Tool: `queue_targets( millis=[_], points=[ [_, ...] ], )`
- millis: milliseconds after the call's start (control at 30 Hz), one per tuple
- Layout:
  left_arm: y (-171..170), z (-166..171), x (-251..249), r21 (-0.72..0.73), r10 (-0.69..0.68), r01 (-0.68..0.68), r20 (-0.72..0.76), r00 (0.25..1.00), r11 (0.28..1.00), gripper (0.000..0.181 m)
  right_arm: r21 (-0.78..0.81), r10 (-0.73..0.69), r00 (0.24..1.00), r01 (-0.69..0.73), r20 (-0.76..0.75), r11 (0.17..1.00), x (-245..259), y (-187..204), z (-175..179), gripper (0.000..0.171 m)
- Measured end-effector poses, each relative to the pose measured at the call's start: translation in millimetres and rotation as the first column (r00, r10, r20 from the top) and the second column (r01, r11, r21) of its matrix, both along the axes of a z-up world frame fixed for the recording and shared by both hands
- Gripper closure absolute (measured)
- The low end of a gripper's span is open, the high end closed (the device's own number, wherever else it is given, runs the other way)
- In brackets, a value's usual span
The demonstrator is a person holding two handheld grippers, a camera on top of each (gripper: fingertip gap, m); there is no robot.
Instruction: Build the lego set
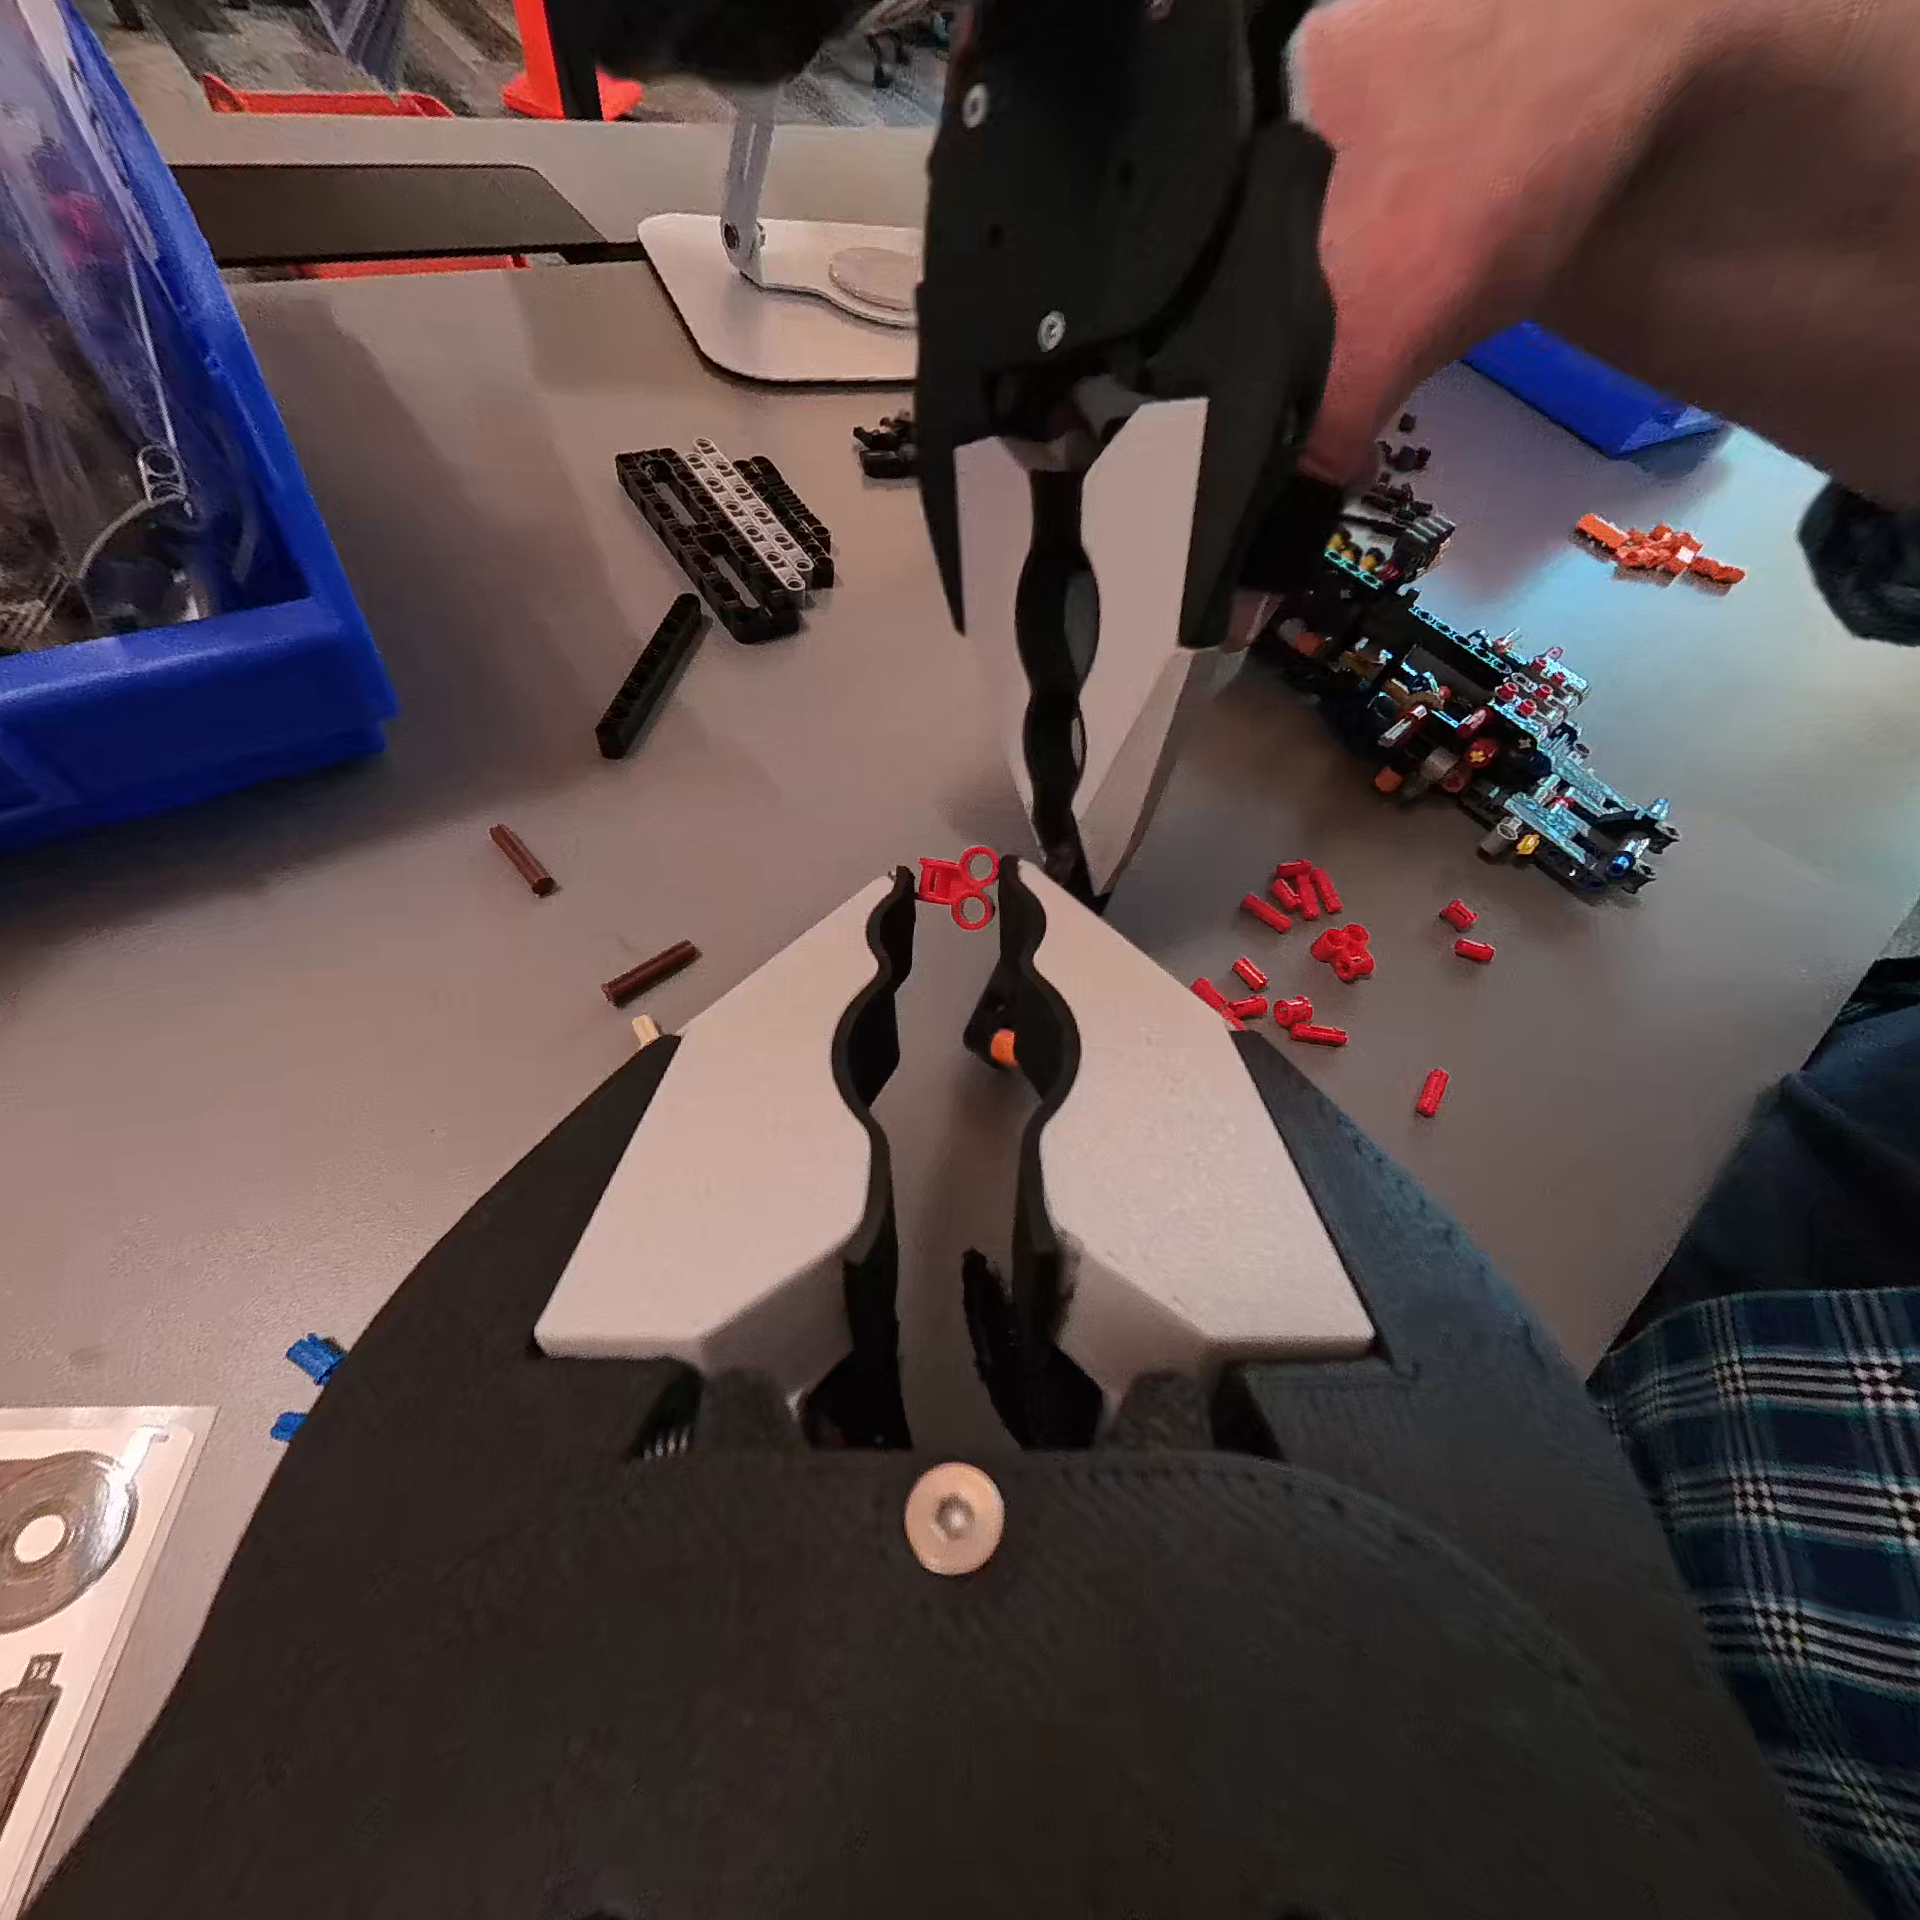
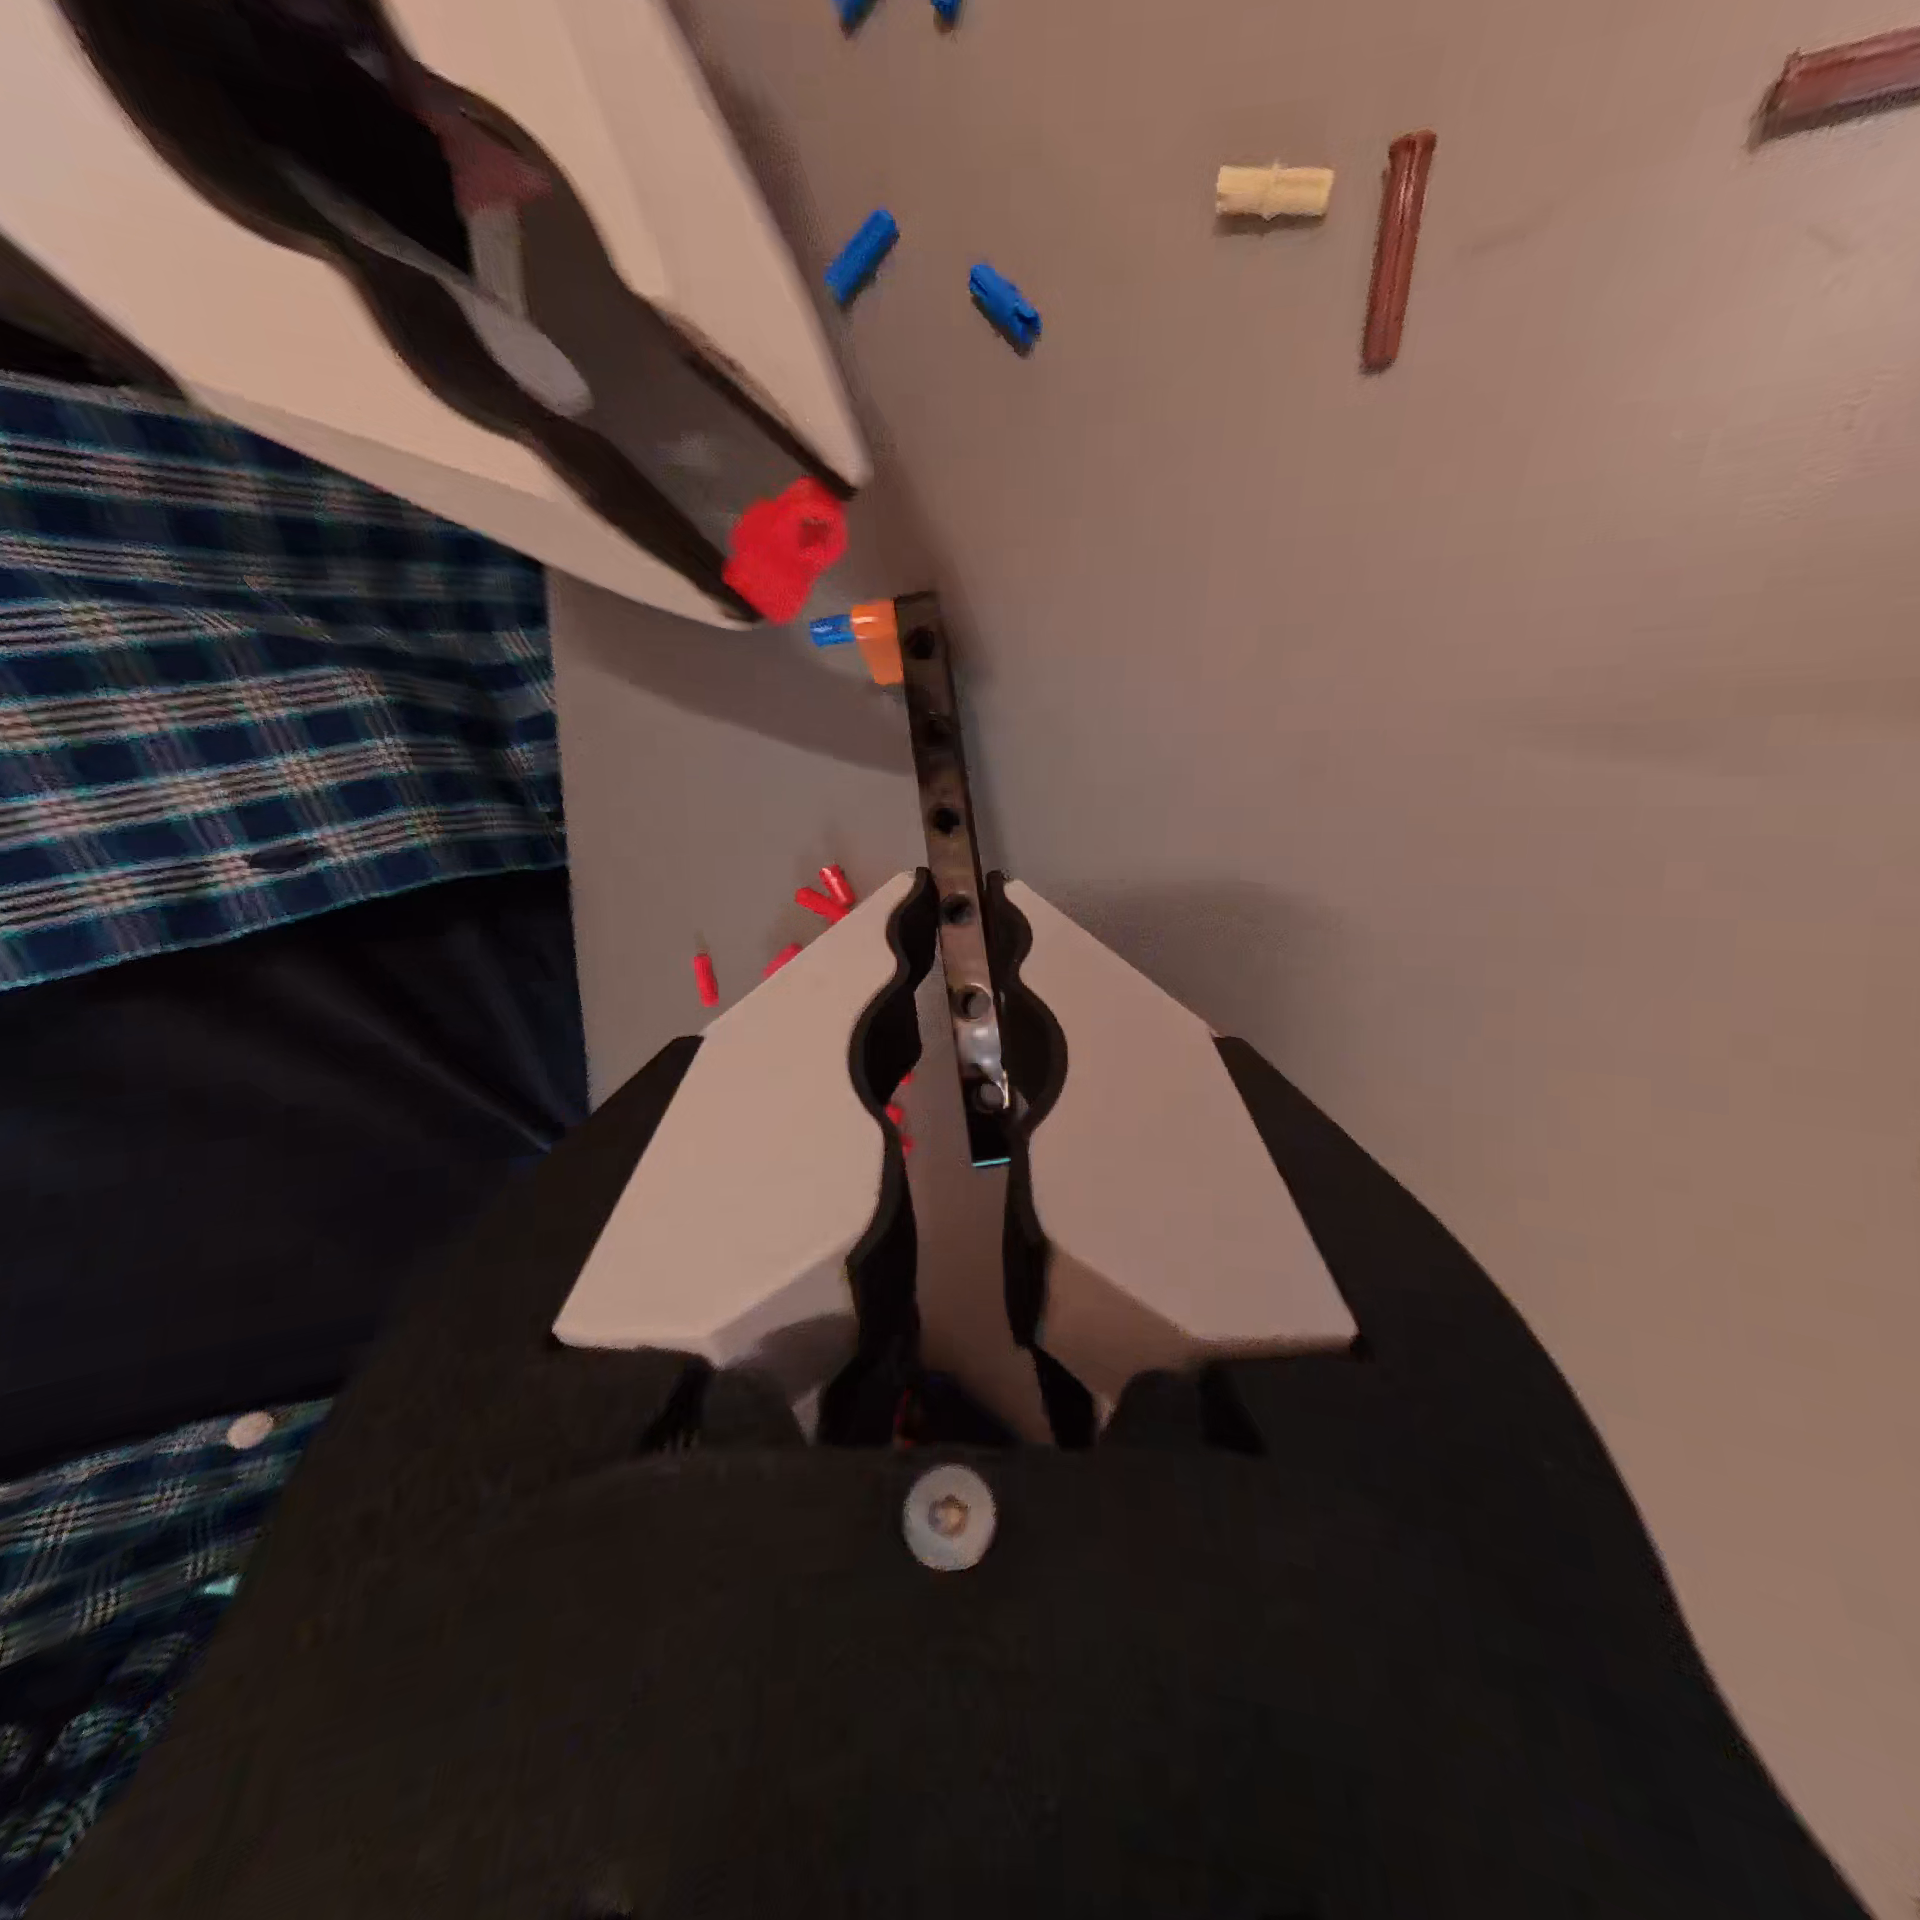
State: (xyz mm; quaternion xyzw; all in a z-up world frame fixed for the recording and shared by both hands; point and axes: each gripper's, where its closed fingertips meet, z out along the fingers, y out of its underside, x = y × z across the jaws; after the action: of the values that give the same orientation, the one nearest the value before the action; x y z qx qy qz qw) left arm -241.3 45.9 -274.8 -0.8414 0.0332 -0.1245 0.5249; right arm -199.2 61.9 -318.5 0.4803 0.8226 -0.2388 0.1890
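Pinching a small red plastic connector piece with round holes at the tips of its jaws, the left gripper sits at centre frame in the left wrist view, above the grey surface. The right gripper has its jaws closed on a long black plastic beam with a row of holes, which runs up the middle of the right wrist view; an orange piece with a blue pin is fitted at the beam's far end. The red connector lies just beside that orange piece, apart from it. A partly built dark multicoloured model rests on the surface at right of the left wrist view, with scattered small red pins below it. Stacked black and grey holed beams lie at upper centre-left, a single black beam beside them, two brown rods lower left, and a blue plastic bin at the left edge. A bare hand holds the right gripper at upper right.
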Motion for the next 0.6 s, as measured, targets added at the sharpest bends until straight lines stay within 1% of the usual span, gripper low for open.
queue_targets(
  millis=[100,167,267,367,500,600],
  points=[
    [-1.0,0.3,-1.9,0.001,0.005,-0.005,-0.002,1.000,1.000,0.167,0.058,0.022,0.999,-0.024,0.045,0.998,-4.5,10.7,-16.5,0.161],
    [-1.8,0.1,-3.9,-0.001,0.008,-0.008,0.000,1.000,1.000,0.167,0.032,0.012,0.999,-0.013,0.045,0.999,-8.7,10.7,-17.8,0.162],
    [-2.6,-1.0,-7.2,-0.005,0.016,-0.016,0.009,1.000,1.000,0.167,0.042,-0.003,1.000,0.002,0.022,0.999,-13.0,14.8,-17.6,0.160],
    [-2.4,-5.8,-8.4,-0.022,0.017,-0.016,0.017,1.000,1.000,0.167,0.043,-0.024,1.000,0.024,0.002,0.999,-16.5,17.0,-15.7,0.152],
    [-1.9,-8.3,-9.8,-0.030,0.019,-0.019,0.015,1.000,0.999,0.167,0.075,-0.019,0.996,0.026,-0.089,0.997,-21.2,22.5,-9.8,0.145],
    [-2.4,-9.4,-12.2,-0.034,0.025,-0.025,0.005,1.000,0.999,0.167,0.141,0.016,0.975,0.016,-0.224,0.990,-25.6,28.7,0.1,0.144]
  ],
)
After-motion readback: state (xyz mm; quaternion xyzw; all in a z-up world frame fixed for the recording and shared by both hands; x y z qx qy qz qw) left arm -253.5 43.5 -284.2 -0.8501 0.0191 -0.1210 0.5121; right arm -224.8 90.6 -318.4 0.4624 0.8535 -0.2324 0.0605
